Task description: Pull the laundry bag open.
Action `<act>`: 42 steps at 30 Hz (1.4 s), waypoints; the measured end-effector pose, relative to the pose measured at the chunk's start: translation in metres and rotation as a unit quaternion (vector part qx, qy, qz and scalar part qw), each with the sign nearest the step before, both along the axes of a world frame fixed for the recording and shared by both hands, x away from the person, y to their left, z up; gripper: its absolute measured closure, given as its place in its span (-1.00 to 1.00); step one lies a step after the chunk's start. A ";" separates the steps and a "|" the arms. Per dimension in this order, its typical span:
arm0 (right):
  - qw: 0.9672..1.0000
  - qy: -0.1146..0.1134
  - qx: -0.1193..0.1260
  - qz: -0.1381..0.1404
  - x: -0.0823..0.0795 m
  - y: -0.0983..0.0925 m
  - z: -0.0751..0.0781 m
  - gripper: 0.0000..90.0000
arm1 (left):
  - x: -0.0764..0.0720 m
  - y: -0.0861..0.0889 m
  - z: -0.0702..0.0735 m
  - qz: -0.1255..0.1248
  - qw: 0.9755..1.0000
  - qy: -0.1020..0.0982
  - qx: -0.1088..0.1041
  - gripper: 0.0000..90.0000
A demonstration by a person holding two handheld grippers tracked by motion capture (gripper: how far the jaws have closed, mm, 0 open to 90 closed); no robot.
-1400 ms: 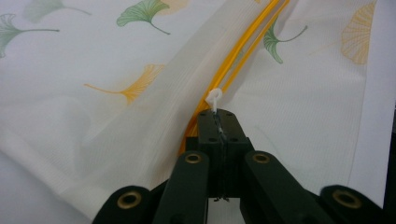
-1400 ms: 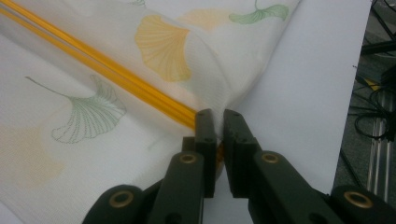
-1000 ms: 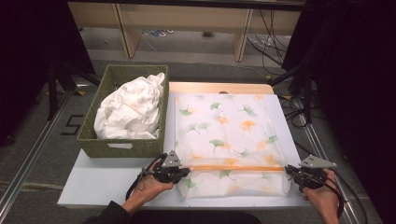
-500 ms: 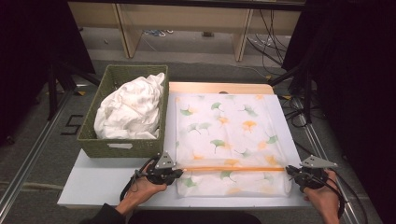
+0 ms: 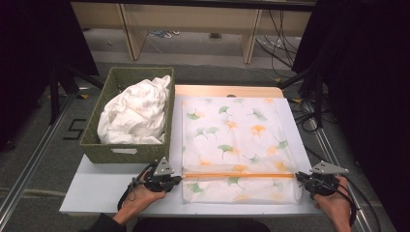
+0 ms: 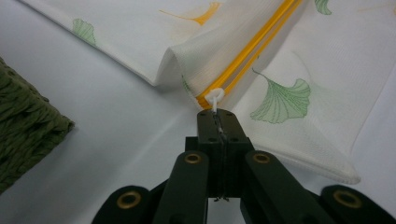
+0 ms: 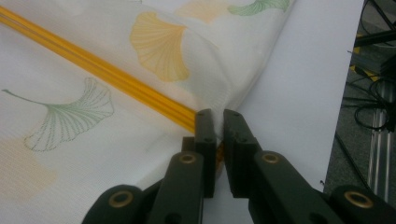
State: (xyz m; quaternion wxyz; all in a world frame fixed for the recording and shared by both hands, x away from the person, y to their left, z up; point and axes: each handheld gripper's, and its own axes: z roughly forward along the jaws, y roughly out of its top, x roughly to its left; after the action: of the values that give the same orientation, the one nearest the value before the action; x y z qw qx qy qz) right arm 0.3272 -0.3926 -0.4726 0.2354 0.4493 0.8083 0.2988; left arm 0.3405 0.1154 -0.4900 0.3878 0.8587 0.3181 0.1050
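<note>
I have the mesh laundry bag (image 5: 237, 145) lying flat on the white bench (image 5: 111, 188), just beside the green woven basket (image 5: 128, 152), on the side away from the basket's left wall. The bag is white with green and orange ginkgo leaves printed on it, and an orange zipper (image 5: 239, 175) runs across it near the edge closest to me.

My left gripper (image 5: 178, 179) sits at the zipper's end nearest the basket. In the left gripper view its jaws are pressed fully together on the white zipper pull (image 6: 215, 97), whose loop sticks out just past the jaw tips, and the bag's cloth rises in a small fold there. A corner of the basket shows at the left edge of that view.

My right gripper (image 5: 300, 177) is at the zipper's far end from the basket, at the bag's right edge. In the right gripper view its jaws are nearly together, pinching the bag's cloth where the orange zipper ends; a thin sliver of fabric shows between them.

Inside the basket lies a crumpled white cloth (image 5: 135, 113), heaped above the rim. Both my hands rest low on the bench, well apart, with the zipper stretched straight between the grippers.
</note>
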 end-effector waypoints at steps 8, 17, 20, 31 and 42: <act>1.000 -0.004 -0.006 0.003 0.001 -0.001 -0.001 0.80 | 0.000 -0.003 0.000 -0.004 1.000 0.001 -0.005 0.96; 1.000 -0.010 -0.012 -0.009 0.002 0.008 0.003 0.12 | 0.000 -0.006 0.000 -0.011 1.000 0.002 0.000 0.80; 1.000 -0.020 -0.007 -0.005 0.001 0.016 0.009 0.04 | -0.001 -0.005 0.001 -0.003 1.000 0.008 -0.008 0.65; 0.995 -0.010 -0.003 0.103 0.005 0.069 0.013 -0.26 | -0.005 0.002 0.011 0.006 1.000 0.004 -0.028 -0.15; 0.989 0.012 -0.043 0.144 0.020 0.112 0.012 -0.35 | -0.010 0.005 0.022 0.007 0.999 -0.015 -0.030 -0.27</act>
State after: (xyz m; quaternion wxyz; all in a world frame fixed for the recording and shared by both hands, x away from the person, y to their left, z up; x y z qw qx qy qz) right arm 0.3472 -0.2808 -0.4608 0.1992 0.3214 0.8796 0.2886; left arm 0.3304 0.1206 -0.4681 0.4175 0.8427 0.3216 0.1105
